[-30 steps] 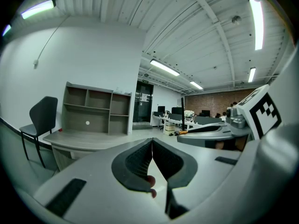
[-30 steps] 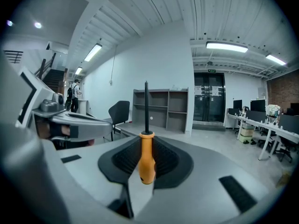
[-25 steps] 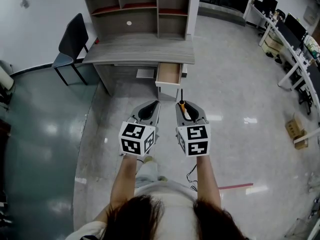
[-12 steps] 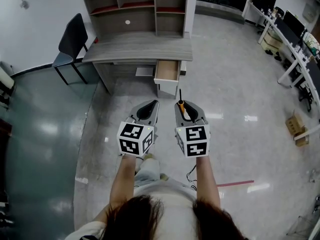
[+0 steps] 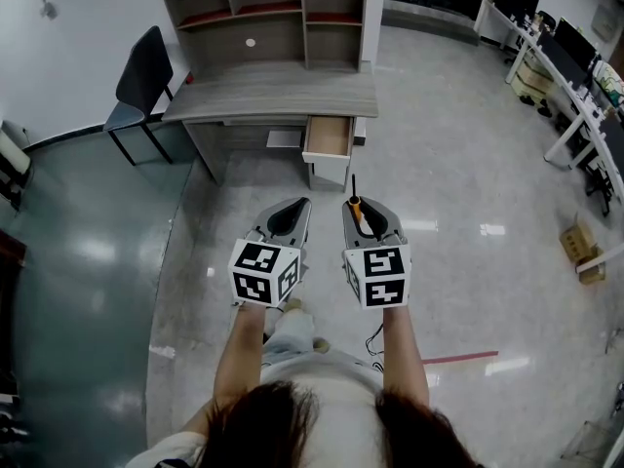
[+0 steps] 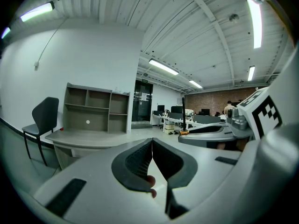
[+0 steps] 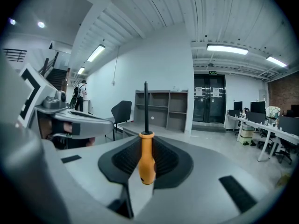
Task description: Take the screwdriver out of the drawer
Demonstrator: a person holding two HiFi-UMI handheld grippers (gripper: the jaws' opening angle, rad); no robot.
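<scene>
An orange-handled screwdriver (image 7: 146, 161) with a dark shaft (image 5: 354, 187) stands upright between the jaws of my right gripper (image 5: 363, 214), which is shut on its handle. My left gripper (image 5: 289, 214) hangs beside it at the same height, shut with nothing between its black pads (image 6: 140, 162). Both are held over the floor, well in front of the grey desk (image 5: 273, 97). Under the desk's right end the wooden drawer (image 5: 329, 143) is pulled out and open. In the right gripper view the desk (image 7: 140, 130) lies far behind the screwdriver.
A shelf unit (image 5: 273, 13) stands on the desk's back. A dark chair (image 5: 141, 78) is at the desk's left. Office desks with monitors (image 5: 570, 76) line the far right; a cardboard box (image 5: 577, 246) lies on the shiny floor there.
The desk and drawer have shifted slightly in the head view. Both grippers keep their pose, the screwdriver still held in the right one.
</scene>
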